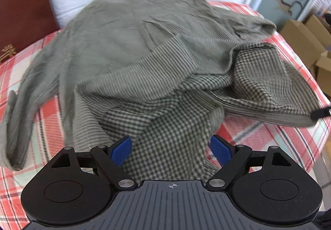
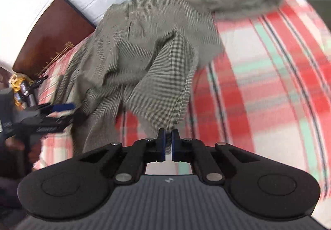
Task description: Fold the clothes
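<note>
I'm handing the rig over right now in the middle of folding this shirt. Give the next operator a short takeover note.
Right tool: shut on a corner of the checked shirt, holding that corner raised off the plaid sheet.
Left tool: open, holding nothing, with the shirt's near edge between its fingers, pads not pressing.
Shirt: crumpled on the bed, one sleeve trailing one way, the other flung the other way, part turned inside out.
Done: one corner picked up. No fold made.
Left: grip the near edge with the left tool, spread the shirt flat, then fold sleeves and body.
</note>
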Demonstrator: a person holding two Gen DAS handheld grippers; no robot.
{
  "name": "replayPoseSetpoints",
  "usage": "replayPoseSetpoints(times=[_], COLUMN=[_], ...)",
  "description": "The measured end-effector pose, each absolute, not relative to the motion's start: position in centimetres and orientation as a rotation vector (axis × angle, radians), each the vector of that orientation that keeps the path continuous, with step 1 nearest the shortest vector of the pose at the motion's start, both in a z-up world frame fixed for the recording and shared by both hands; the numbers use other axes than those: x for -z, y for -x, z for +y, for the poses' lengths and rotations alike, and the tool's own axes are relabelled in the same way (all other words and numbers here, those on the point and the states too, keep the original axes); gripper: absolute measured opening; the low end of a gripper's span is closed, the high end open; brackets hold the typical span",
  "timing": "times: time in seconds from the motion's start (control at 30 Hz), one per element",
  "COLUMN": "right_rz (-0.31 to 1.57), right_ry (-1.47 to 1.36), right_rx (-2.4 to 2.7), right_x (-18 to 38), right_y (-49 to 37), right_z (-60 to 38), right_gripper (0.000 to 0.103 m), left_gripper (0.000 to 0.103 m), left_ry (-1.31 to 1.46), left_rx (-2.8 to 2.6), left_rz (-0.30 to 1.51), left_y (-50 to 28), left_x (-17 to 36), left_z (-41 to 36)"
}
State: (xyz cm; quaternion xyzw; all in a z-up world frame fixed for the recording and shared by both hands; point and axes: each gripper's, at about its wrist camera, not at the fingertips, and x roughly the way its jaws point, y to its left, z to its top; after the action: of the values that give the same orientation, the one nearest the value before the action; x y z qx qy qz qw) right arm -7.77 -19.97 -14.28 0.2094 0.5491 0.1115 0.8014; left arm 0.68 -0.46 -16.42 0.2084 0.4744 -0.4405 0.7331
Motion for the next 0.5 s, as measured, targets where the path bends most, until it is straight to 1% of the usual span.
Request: replayPoseSetpoints(times=[0.03,0.1,0.23,0.37,0.5], right_rz=[1.197,1.245,1.334,1.304,1.265], right_ry=[-0.452,-0.465,-0.439,-0.385,-0.360], right_rx=[-0.240,-0.256,-0.321,-0.365,-0.409], right_x=[14.5,15.4,18.1,18.3,17.8], right_y=[8.5,9.7,10.8,10.5,10.2], right_z=[-19.7,-19.0,-17.6,-17.7,-18.9], right_gripper=[0.005,0.001,0.001,0.003,0.004], left_gripper=[0.091,0.091,0.091,0.091,0.091], left_ry=[-0.461,-0.465,-0.459,-0.508,-0.585], left_rx=[0.970,0.961,0.899,0.818,0.772], left_rz=[1.044,1.040,1.011,0.981,0.975], left_y=[-0.4,0.2,2.1,5.5,9.3], left_x=[16.5,16.6,16.1,15.8,17.1], left_z=[-0.5,-0.4,0.3,1.1,1.4])
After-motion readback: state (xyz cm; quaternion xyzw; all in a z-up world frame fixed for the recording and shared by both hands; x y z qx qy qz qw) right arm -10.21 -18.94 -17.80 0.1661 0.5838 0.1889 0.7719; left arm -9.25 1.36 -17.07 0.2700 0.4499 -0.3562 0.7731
